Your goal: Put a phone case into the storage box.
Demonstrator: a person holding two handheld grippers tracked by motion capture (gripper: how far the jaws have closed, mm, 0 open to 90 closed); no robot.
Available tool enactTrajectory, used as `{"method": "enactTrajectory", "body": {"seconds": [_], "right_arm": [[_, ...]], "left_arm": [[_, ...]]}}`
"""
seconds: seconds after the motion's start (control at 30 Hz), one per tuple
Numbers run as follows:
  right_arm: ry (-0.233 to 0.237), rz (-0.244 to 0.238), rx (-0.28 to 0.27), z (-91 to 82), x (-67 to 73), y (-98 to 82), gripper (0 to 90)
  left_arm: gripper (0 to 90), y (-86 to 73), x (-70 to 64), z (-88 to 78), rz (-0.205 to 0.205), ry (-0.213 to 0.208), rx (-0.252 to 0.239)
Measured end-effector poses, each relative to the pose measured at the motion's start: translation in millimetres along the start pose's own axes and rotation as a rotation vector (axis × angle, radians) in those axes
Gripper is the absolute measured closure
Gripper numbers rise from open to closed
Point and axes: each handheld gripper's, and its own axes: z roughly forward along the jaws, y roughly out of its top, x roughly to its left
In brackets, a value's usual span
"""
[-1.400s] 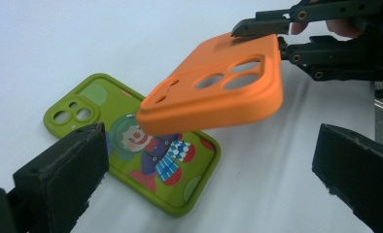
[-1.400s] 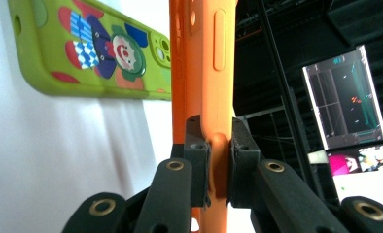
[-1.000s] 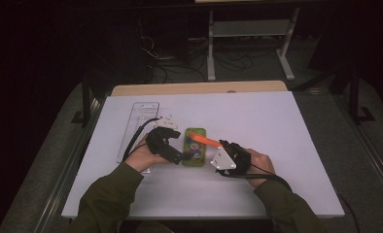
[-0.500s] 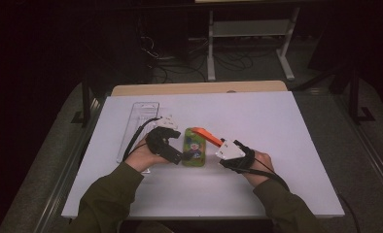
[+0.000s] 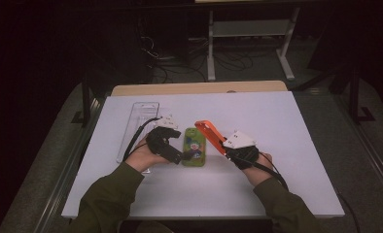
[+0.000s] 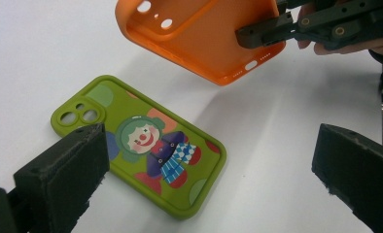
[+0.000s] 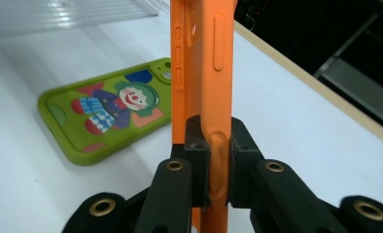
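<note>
Since a second ago, the soft orange phone case (image 5: 210,134) has been lifted and swung rightward, pinched at its lower edge by the right tongs (image 5: 227,147). The green clown-printed phone case (image 5: 193,146) lies flat on the white tabletop (image 5: 287,131), long axis running away from the person, just beside the spread, empty left tongs (image 5: 184,154), the nearer ones.

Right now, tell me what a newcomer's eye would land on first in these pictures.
The bright orange soft phone case stands out first, lifted off the white table at mid-table, its edge pinched in the right claw. Just left of it, the lime-green phone case printed with a clown lies flat, with the left claw standing open over it.
</note>
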Motion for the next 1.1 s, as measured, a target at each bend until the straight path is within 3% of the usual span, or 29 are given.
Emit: {"method": "enactTrajectory", "body": {"seconds": [0.33,0.37,0.43,0.6,0.77,1.03,1.1], "right_arm": [[0.083,0.174,-0.014,-1.2,-11.0,-1.7,80.7],[0.097,0.217,-0.021,-1.5,-10.4,-1.2,80.7],[0.103,0.227,-0.028,-0.8,-13.7,-2.4,80.8],[0.114,0.314,-0.044,0.0,-17.1,-4.6,80.8],[0.096,0.345,-0.057,0.0,-15.9,-4.8,80.8],[0.09,0.337,-0.062,0.9,-9.5,-2.1,80.8],[0.079,0.313,-0.063,1.7,-8.2,-1.4,80.8]], "left_arm": [[0.0,0.7,1.5,-2.2,0.003,0.018,-0.02],[0.0,0.7,1.5,-2.2,0.002,0.019,-0.022],[0.0,0.7,1.4,-2.1,0.0,0.022,-0.025],[0.0,0.6,1.3,-1.5,-0.004,0.021,-0.028],[0.0,2.2,2.1,-2.5,-0.034,0.03,-0.066],[0.0,7.6,6.3,-3.4,-0.091,0.038,-0.144],[0.0,9.0,7.1,-2.5,-0.113,0.035,-0.165]]}}
